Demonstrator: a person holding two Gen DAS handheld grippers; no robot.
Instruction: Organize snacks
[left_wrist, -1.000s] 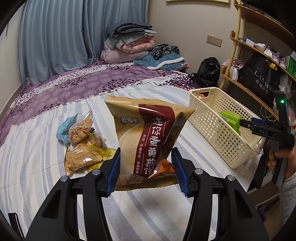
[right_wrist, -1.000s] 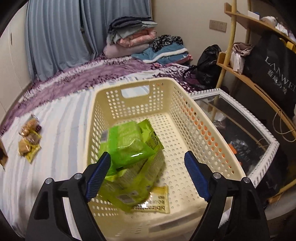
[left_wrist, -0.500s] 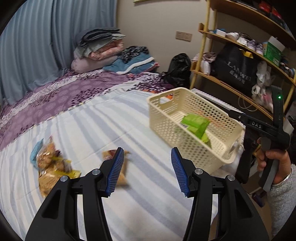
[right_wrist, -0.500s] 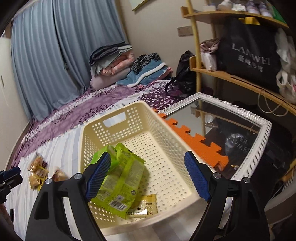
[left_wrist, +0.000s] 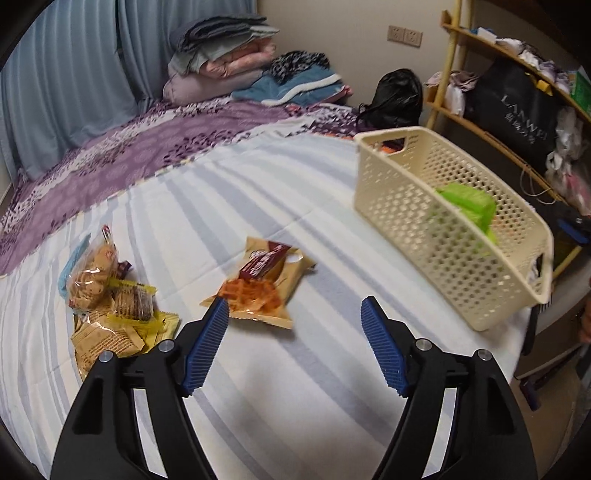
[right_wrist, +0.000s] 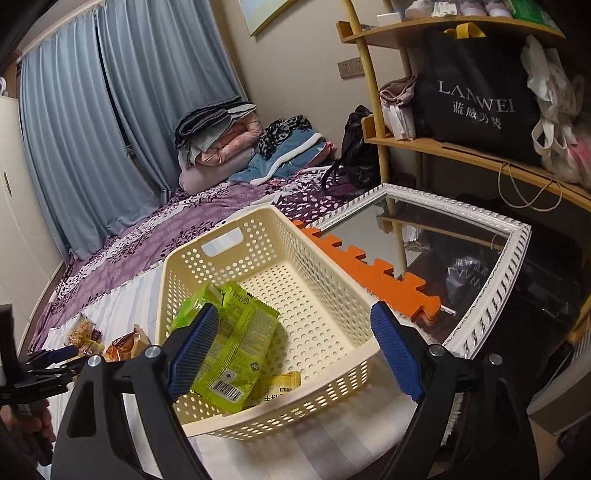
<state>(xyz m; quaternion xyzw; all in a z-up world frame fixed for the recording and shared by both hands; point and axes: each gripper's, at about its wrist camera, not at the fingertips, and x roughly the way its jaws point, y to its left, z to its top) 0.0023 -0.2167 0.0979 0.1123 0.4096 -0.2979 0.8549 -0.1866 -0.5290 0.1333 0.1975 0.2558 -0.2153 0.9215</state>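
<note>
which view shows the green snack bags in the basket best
The right wrist view. It looks down into the basket, so the green bags show with print and barcode. The left wrist view catches only a blurred green top over the basket wall.

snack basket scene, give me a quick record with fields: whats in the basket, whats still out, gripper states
basket: cream perforated basket on the striped bedsheet
in basket: green snack packs; small yellow packet
still out: brown snack bag lying flat on the sheet; pile of small wrapped snacks beside it
left gripper: open, jaws have just been opening, nothing between them, brown bag just ahead
right gripper: open, over the basket, gripping nothing
</note>
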